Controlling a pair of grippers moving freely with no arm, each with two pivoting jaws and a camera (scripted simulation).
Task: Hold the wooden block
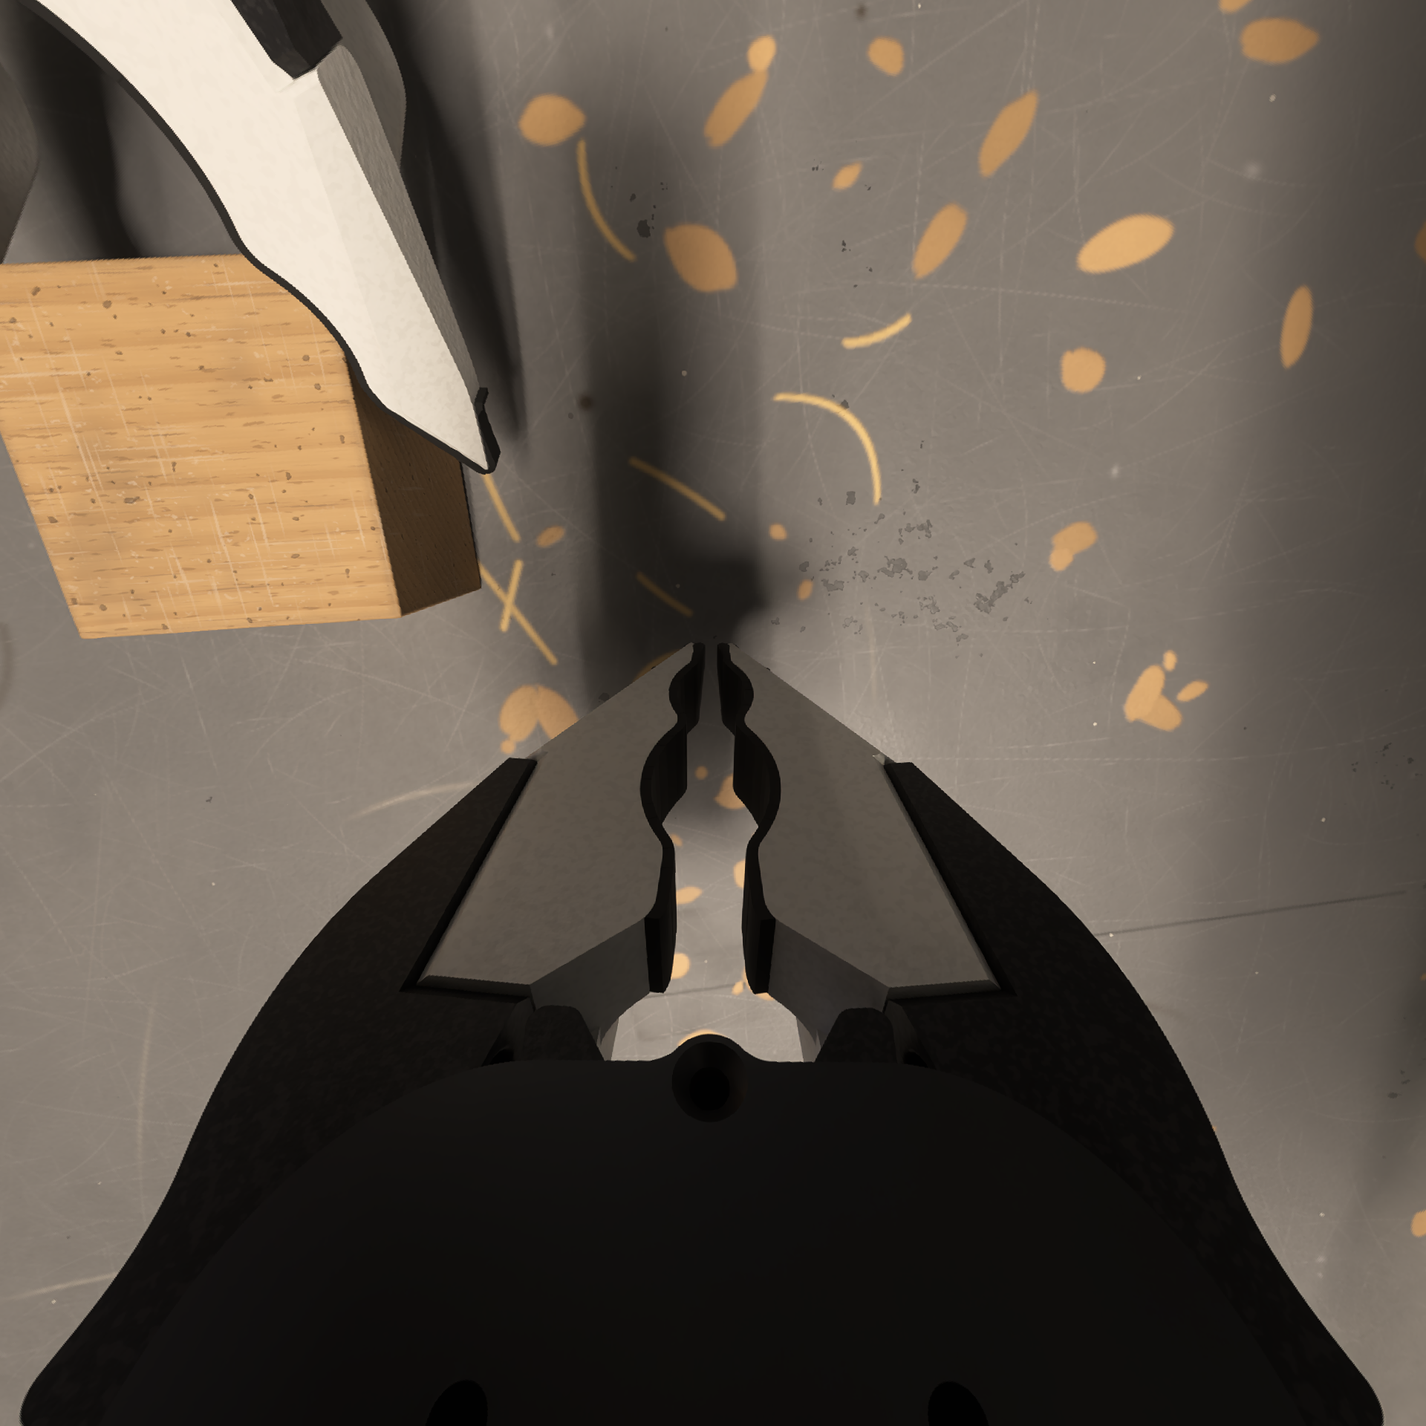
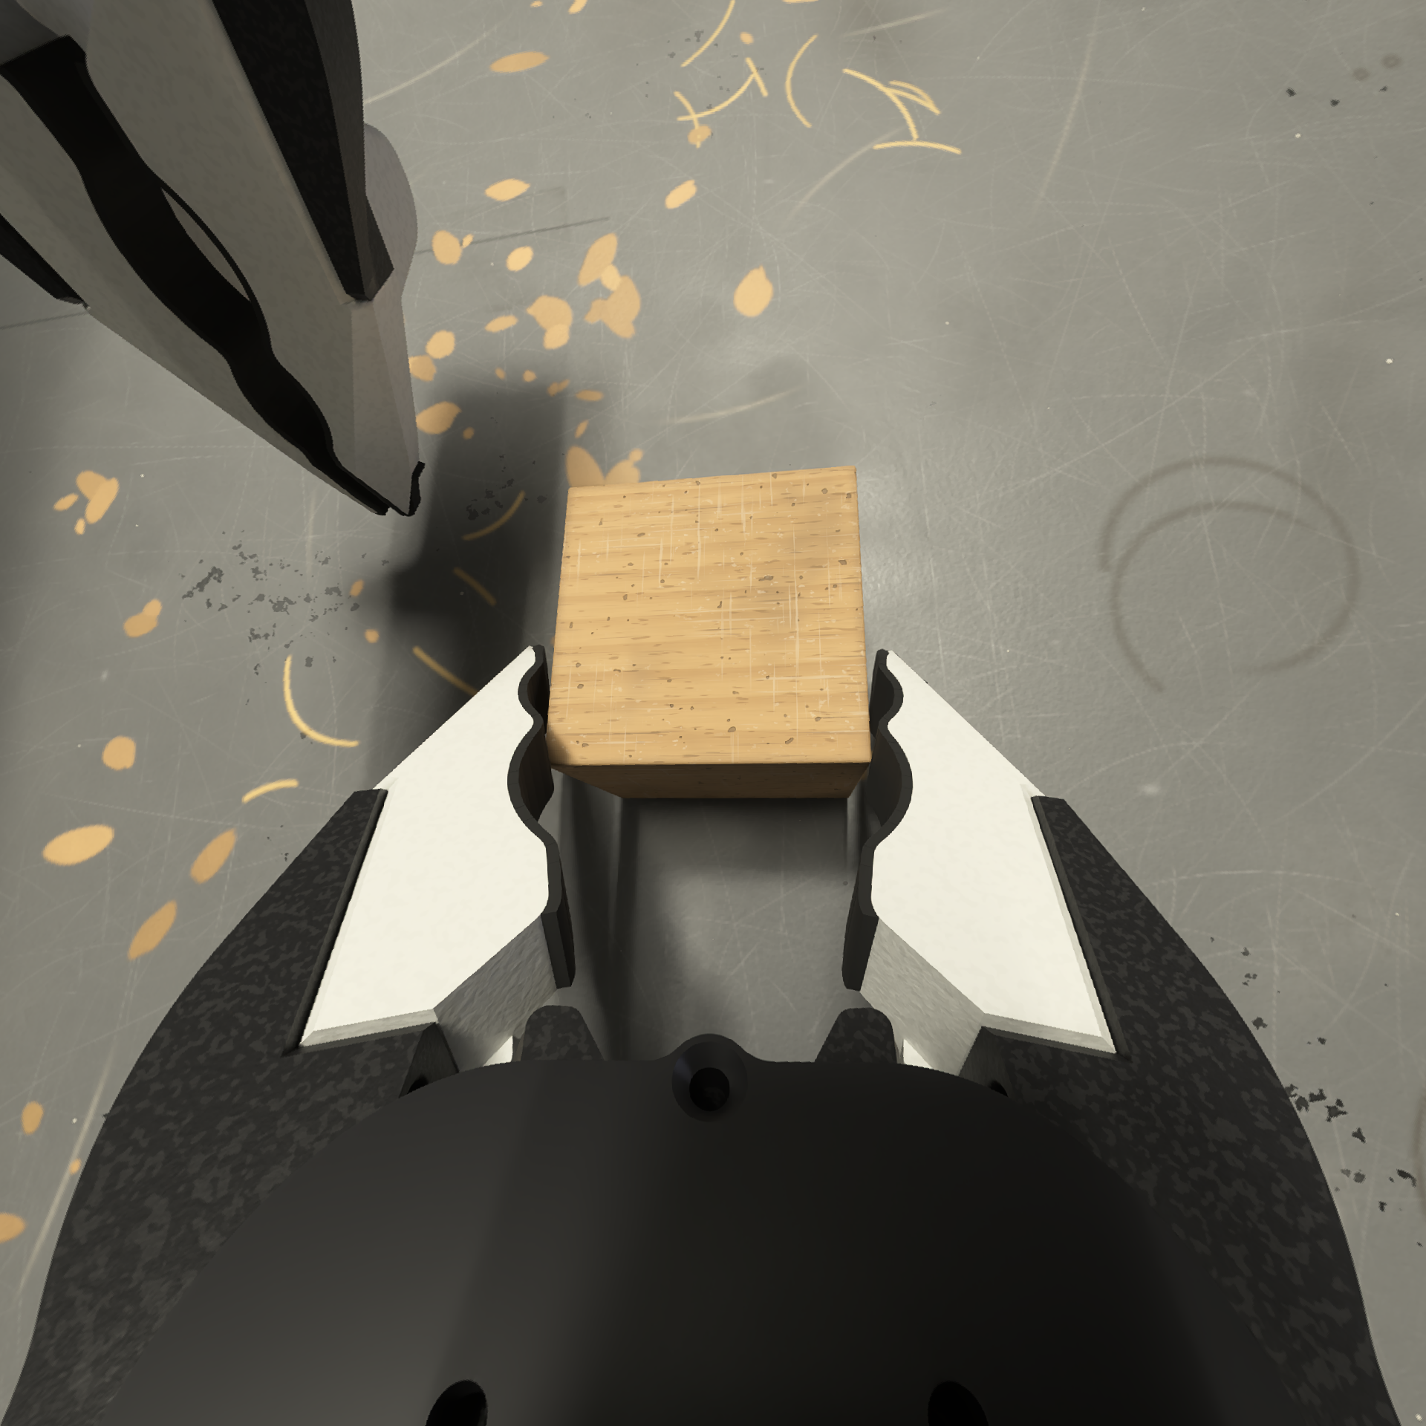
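The wooden block [image 2: 706,625] is a light tan cube between the fingers of my right gripper [image 2: 708,675]. The jaws press its left and right sides near the fingertips, so the right gripper is shut on it. In the left wrist view the block [image 1: 201,455] is at the left, with one white finger [image 1: 370,293] of the right gripper against its right side. The other finger is hidden. My left gripper [image 1: 711,648] is shut and empty, to the right of the block and apart from it. It also shows in the right wrist view [image 2: 393,501] at the upper left.
The grey scratched tabletop [image 2: 1080,309] bears orange paint flecks [image 1: 1123,243] and dark specks. A faint ring mark [image 2: 1227,571] lies to the right of the block. No other objects stand nearby.
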